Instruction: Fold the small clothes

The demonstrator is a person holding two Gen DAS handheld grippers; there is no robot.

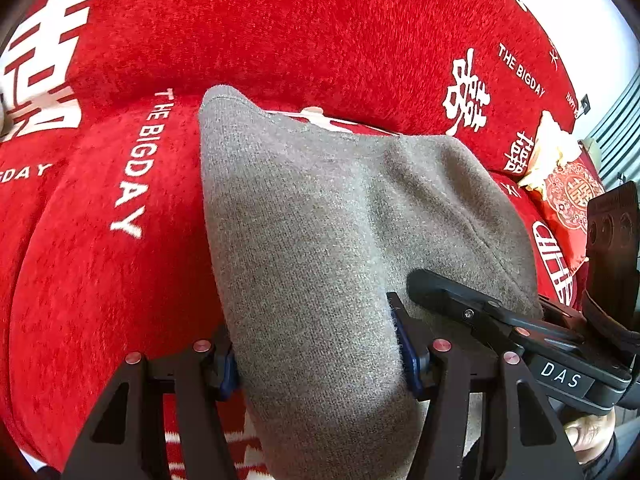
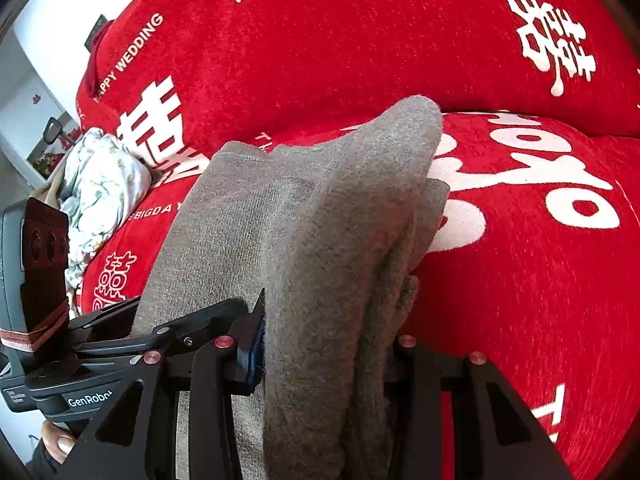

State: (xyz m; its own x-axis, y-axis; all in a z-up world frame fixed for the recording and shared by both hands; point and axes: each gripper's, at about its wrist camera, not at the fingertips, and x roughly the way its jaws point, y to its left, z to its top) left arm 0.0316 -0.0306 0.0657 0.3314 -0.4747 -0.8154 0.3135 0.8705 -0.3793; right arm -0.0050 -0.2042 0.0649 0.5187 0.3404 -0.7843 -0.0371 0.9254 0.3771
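- The grey-brown knitted wool garment [image 1: 320, 216], soft and fuzzy, hangs in thick folded layers above the red plush sofa cover [image 1: 120, 260].
- Left tool [image 1: 320, 356] clamps its 6 o'clock edge.
- Right tool [image 2: 320, 356] clamps bunched layers likewise.

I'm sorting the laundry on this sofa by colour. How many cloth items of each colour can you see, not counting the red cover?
Grey: 1, the grey knit garment held by both grippers.
White floral: 1, the crumpled floral cloth.
Total: 2

Garment [image 1: 320, 220] seemingly over sofa [image 1: 100, 260]
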